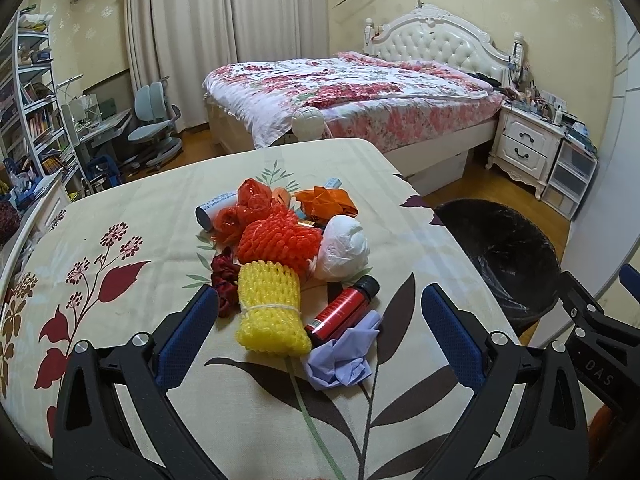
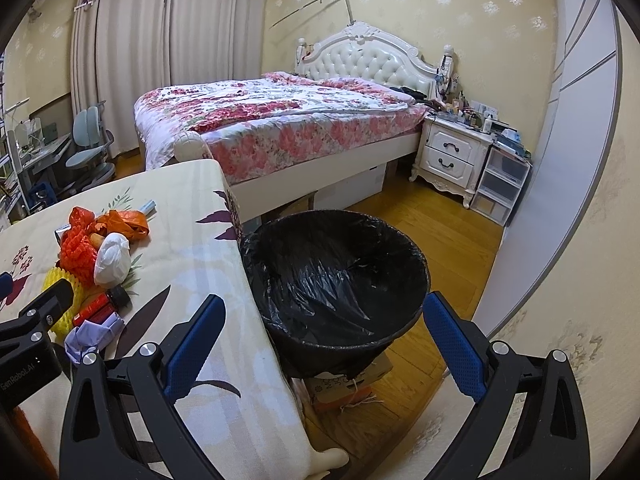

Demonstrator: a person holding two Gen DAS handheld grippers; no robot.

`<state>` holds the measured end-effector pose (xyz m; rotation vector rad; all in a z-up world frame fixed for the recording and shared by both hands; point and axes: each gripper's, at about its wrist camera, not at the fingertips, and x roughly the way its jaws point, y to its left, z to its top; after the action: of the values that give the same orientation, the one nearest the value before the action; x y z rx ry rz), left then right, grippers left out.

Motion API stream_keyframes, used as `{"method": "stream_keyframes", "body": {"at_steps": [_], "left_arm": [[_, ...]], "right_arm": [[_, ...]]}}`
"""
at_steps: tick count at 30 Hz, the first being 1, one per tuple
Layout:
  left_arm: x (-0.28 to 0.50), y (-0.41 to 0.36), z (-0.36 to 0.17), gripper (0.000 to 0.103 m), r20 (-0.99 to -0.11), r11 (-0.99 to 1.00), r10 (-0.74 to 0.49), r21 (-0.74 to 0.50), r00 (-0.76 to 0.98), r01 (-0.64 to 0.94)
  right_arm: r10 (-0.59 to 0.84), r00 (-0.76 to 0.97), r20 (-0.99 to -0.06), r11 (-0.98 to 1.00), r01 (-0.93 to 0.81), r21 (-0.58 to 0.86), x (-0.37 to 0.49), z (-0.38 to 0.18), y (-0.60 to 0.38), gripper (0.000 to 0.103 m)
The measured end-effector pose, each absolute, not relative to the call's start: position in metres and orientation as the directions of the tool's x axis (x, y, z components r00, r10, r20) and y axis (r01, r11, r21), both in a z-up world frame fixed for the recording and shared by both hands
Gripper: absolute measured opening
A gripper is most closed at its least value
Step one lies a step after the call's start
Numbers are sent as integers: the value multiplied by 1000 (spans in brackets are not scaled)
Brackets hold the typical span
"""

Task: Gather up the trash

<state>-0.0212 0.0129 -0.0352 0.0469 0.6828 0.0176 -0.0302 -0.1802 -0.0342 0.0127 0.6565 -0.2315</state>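
Note:
A pile of trash lies on the floral tablecloth [image 1: 120, 240]: yellow foam net [image 1: 270, 312], orange foam net [image 1: 280, 240], white crumpled bag [image 1: 344, 250], red bottle with a black cap [image 1: 342, 308], lilac crumpled paper [image 1: 344, 360], orange plastic bags [image 1: 328, 202] and a grey tube [image 1: 214, 208]. My left gripper [image 1: 320, 332] is open and empty, just short of the yellow net and the lilac paper. My right gripper [image 2: 324, 336] is open and empty, above the table's right edge and the black-lined bin [image 2: 340, 276]. The pile also shows in the right wrist view [image 2: 96, 264].
The bin [image 1: 504, 252] stands on the floor beside the table's right edge, on a cardboard box [image 2: 348, 388]. A bed [image 2: 280, 128], a nightstand [image 2: 452, 152] and plastic drawers [image 2: 500, 184] are behind. A desk chair [image 1: 154, 124] and shelves [image 1: 36, 100] stand at the left.

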Motion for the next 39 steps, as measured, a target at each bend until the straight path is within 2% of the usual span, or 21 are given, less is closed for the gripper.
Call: {"method": "stream_keyframes", "body": {"at_steps": [5, 7, 13, 14, 15, 17, 20, 26, 34, 37, 39], "left_arm": [[-26, 36, -35, 98, -646, 999, 43, 36, 762, -26], [-28, 43, -36, 92, -655, 999, 44, 32, 754, -31], [-24, 64, -32, 88, -683, 998, 63, 29, 728, -59], [-25, 66, -34, 88, -687, 998, 66, 29, 724, -64], [-22, 67, -32, 88, -690, 997, 66, 27, 720, -66], [-21, 66, -32, 88, -695, 997, 66, 25, 716, -68], [-15, 63, -31, 88, -700, 998, 62, 28, 711, -59], [3, 58, -35, 86, -718, 998, 70, 47, 692, -52], [16, 59, -45, 63, -756, 999, 42, 37, 653, -21], [18, 57, -47, 46, -769, 1000, 0, 13, 640, 15], [18, 57, -47, 44, -771, 1000, -20, -6, 637, 24]], "right_arm": [[-191, 767, -613, 980, 188, -70, -28, -32, -169, 97], [-186, 768, -613, 981, 174, -81, -29, -32, -163, 97], [-173, 770, -614, 984, 154, -83, -28, -28, -156, 96], [-170, 769, -616, 985, 153, -82, -28, -28, -155, 92], [-169, 768, -618, 985, 152, -81, -26, -27, -155, 73], [-168, 755, -634, 985, 160, -71, -24, -27, -158, 48], [-131, 736, -664, 988, 153, -25, -20, -30, -164, 48], [-128, 727, -675, 987, 157, -19, -20, -34, -166, 49], [-101, 714, -693, 991, 130, -10, -14, -42, -161, 53], [-89, 711, -698, 993, 115, -9, -13, -43, -157, 55], [-85, 711, -698, 994, 108, -11, -12, -44, -154, 56]]}}
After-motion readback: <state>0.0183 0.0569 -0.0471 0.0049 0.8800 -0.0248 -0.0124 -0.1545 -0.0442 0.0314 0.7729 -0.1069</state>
